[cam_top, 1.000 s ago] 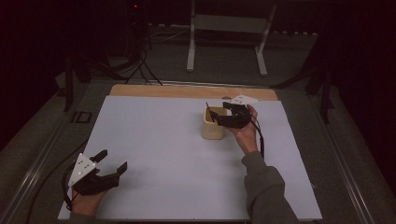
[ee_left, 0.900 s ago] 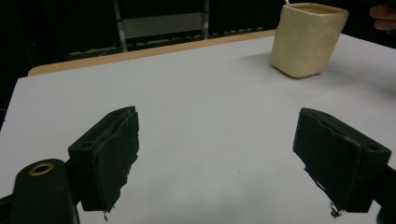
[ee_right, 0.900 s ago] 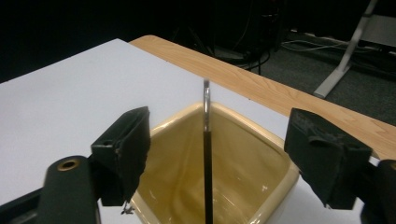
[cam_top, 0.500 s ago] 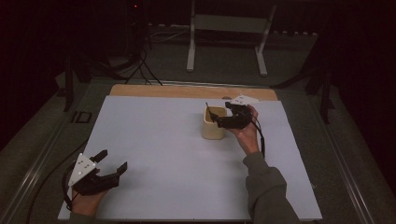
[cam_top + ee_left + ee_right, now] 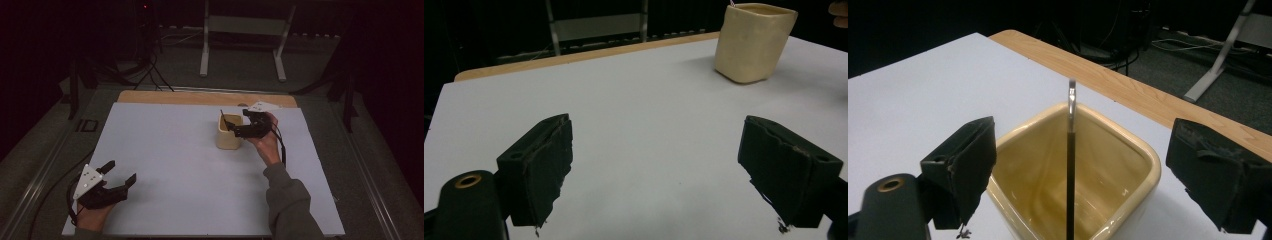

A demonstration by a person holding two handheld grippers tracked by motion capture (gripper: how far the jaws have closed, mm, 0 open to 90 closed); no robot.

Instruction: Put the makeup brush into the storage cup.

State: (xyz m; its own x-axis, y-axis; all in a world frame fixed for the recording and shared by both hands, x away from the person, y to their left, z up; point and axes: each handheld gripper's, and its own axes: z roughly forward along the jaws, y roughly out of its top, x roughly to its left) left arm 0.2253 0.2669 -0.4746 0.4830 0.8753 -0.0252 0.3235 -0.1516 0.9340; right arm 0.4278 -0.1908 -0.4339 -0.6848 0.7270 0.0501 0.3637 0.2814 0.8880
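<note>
In the high view, a white table (image 5: 165, 150) fills the middle of the frame, with a wooden strip (image 5: 200, 97) along its upper edge. A cream square cup (image 5: 229, 134) stands right of centre, and a thin dark stick (image 5: 224, 120) leans inside it. The right gripper (image 5: 242, 128) sits just beside the cup's right side, held by a hand (image 5: 265, 145) whose sleeve (image 5: 290, 205) runs to the bottom edge; its jaws are spread, reaching over the cup's rim. At lower left, the left gripper (image 5: 120, 176) rests near the table's bottom edge, jaws wide apart and holding nothing, well apart from the cup.

In the left gripper view, the two black jaws stand far apart at the lower corners over bare white surface. The cup (image 5: 754, 42) stands at upper right.

In the right gripper view, the jaws are wide open on either side of the cup (image 5: 1108, 200), gripping nothing. The stick (image 5: 1071, 165) rises upright from the cup's inside, at centre frame between the jaws.
</note>
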